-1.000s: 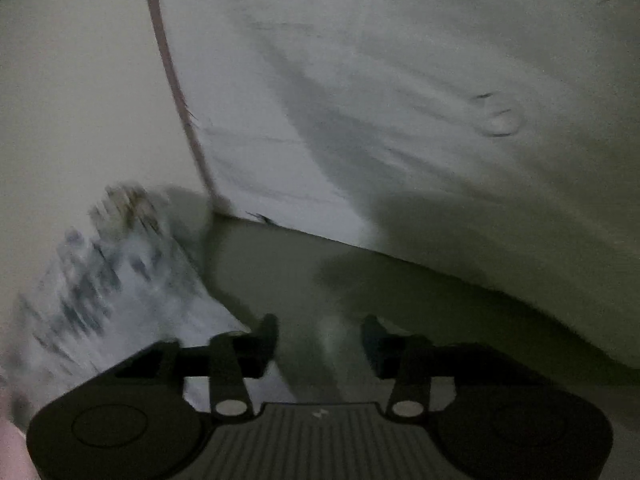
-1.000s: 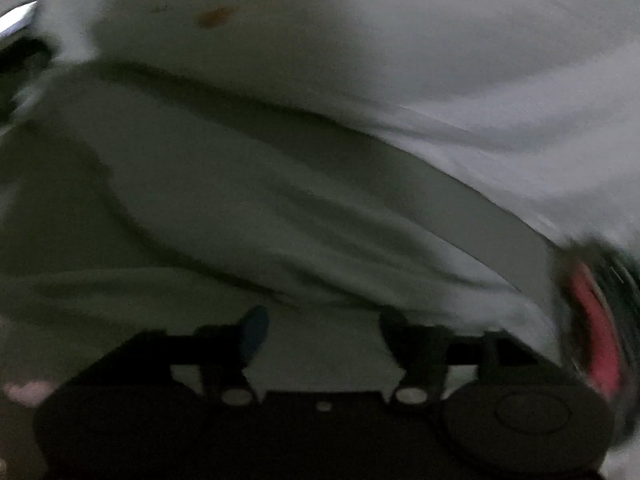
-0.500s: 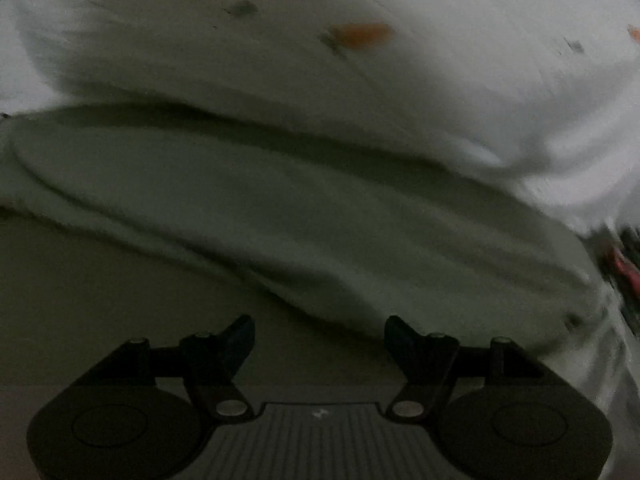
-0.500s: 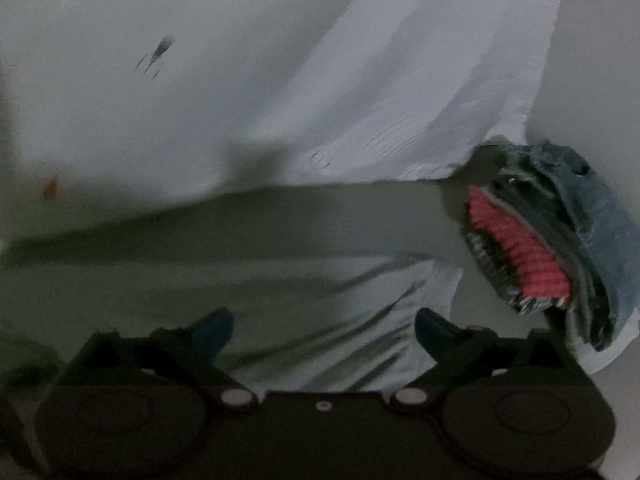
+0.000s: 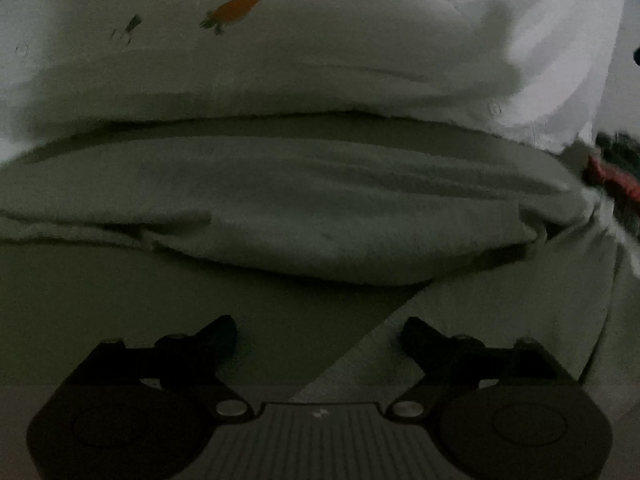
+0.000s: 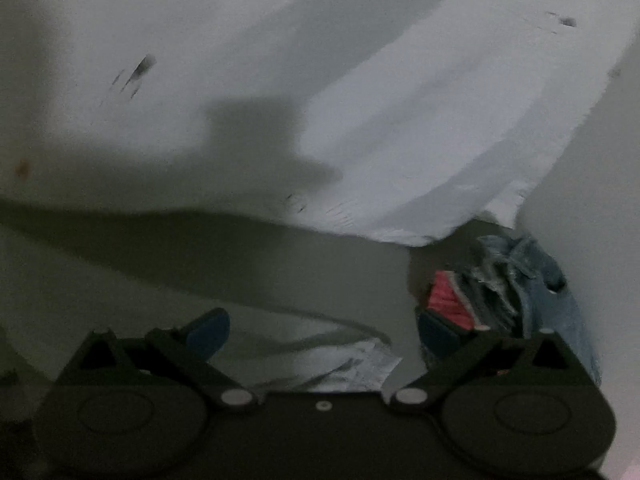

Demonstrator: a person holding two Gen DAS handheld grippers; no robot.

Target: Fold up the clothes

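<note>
A pale folded garment (image 5: pixel 304 216) lies across the middle of the left wrist view, its layered edges facing me. My left gripper (image 5: pixel 318 332) hovers just in front of it, jaws still opening, nothing between them. Behind the garment a white sheet (image 5: pixel 320 60) with a small orange carrot print (image 5: pixel 236 10) spreads out. In the right wrist view my right gripper (image 6: pixel 324 330) stands open and empty above a corner of pale cloth (image 6: pixel 352 364). The white sheet (image 6: pixel 420 128) fills the space beyond it.
A pile of folded clothes, blue denim (image 6: pixel 536 276) with a pink-red piece (image 6: pixel 448 300), sits just right of the right gripper's finger. The same pile shows at the right edge of the left wrist view (image 5: pixel 616 176). The scene is dim.
Both grippers have opened wider. The left one swung from the sheet's edge round to face the folded garment. The right one lifted off the garment, and the denim pile came closer.
</note>
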